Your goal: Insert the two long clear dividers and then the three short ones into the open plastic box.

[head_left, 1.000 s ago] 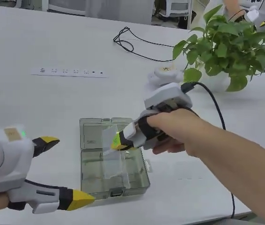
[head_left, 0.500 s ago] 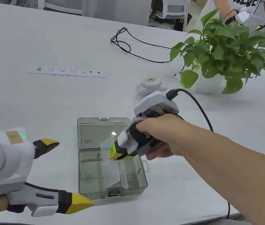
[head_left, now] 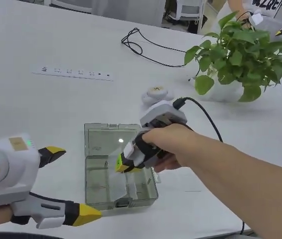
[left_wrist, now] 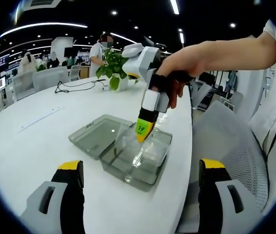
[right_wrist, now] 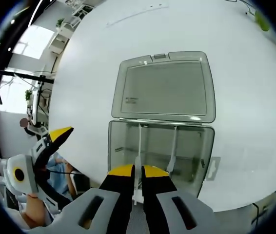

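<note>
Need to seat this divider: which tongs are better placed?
Right. The right tongs are shut on the clear divider over the open box; the left tongs hang open beside it, holding nothing.

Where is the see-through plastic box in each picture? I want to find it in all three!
Head view: the plastic box sits low and centre on the table, under the person's hand.
Left gripper view: the plastic box is in the middle, beyond the two yellow-tipped jaws.
Right gripper view: the plastic box is in the middle, lid flat above it.
Shared landmark: the right hand-held gripper, shut on a clear divider over the box.
</note>
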